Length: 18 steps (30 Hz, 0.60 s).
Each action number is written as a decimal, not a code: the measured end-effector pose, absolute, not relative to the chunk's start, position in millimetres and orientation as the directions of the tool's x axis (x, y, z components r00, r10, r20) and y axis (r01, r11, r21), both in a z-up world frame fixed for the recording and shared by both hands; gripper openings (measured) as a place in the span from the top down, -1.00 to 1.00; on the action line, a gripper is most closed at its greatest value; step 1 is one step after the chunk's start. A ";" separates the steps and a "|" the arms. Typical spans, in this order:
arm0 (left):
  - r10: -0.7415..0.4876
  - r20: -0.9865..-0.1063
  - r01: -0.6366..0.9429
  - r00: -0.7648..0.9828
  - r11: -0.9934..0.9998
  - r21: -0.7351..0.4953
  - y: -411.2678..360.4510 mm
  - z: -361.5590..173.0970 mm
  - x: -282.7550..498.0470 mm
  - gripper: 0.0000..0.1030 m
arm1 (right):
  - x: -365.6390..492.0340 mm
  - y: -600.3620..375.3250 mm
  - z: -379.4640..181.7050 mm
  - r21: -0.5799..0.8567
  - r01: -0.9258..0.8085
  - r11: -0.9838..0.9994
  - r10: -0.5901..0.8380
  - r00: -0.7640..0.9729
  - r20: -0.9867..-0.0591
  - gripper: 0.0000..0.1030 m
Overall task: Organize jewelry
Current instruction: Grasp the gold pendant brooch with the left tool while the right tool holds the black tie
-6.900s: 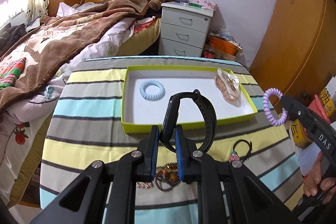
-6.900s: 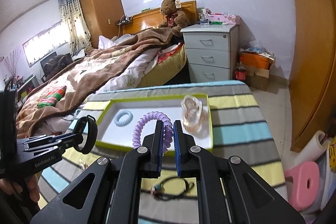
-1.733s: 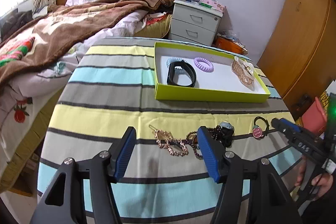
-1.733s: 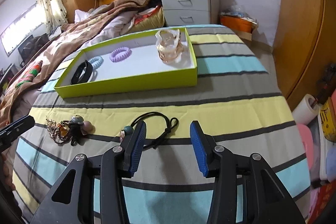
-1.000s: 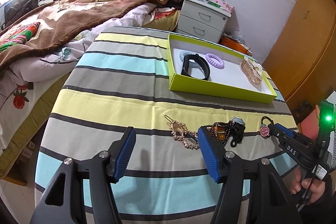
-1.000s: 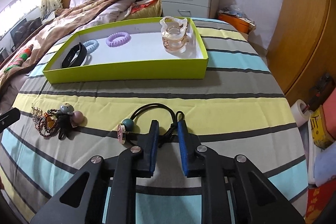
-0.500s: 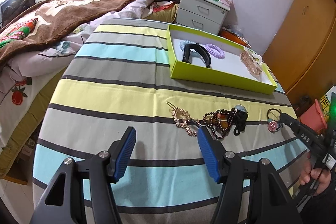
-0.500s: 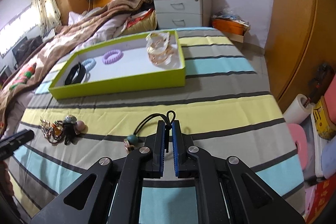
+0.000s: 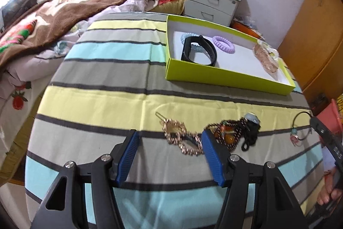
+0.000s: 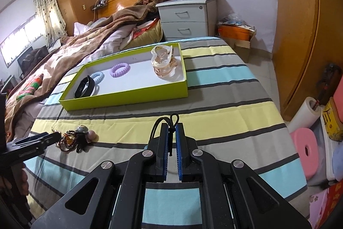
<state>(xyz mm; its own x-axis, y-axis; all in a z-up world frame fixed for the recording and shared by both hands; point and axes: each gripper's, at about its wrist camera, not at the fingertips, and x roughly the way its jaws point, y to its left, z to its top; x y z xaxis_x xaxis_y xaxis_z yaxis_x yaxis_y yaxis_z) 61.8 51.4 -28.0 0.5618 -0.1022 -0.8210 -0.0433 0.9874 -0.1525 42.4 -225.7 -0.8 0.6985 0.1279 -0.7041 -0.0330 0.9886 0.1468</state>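
Right wrist view: right gripper (image 10: 170, 138) fingers have just clamped the black cord hair tie (image 10: 169, 121), now lifted off the striped bench toward the green box (image 10: 128, 98), while left gripper (image 9: 169, 156) fingers stay apart over the gold chain (image 9: 182, 138).

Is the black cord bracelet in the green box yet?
Out. The black cord bracelet is pinched between the shut pads of the right gripper, over the striped cloth, short of the green box.
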 end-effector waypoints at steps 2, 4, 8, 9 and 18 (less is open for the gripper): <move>-0.073 -0.830 -0.040 0.553 0.993 -0.114 45.6 -29.6 66.5 -0.22 | 43.2 -225.4 -0.7 0.152 -0.036 0.988 0.134 0.698 -0.703 0.87; -0.034 -0.834 -0.037 0.551 0.997 -0.066 40.6 -30.5 68.5 -0.22 | 42.8 -225.9 -0.3 0.156 -0.039 0.987 0.139 0.700 -0.701 0.87; -0.014 -0.835 -0.042 0.550 0.998 -0.045 43.1 -30.3 64.3 -0.23 | 42.4 -225.9 -0.3 0.165 -0.047 0.985 0.151 0.701 -0.697 0.87; -0.005 -0.835 -0.045 0.550 0.998 -0.036 44.8 -30.1 61.9 -0.23 | 42.2 -225.9 -0.3 0.167 -0.049 0.985 0.153 0.701 -0.696 0.87; 0.025 -0.842 -0.088 0.539 0.996 -0.027 63.8 -28.8 52.8 -0.25 | 41.4 -223.5 -0.1 0.182 -0.063 0.981 0.173 0.700 -0.693 0.87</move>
<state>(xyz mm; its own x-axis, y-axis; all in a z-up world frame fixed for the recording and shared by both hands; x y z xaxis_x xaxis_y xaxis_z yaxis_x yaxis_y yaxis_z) 52.8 63.8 -28.8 0.5386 0.0250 -0.8422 -0.0881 0.9957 -0.0268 41.4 -223.5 -0.1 0.7003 0.1729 -0.6926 -0.0627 0.9814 0.1816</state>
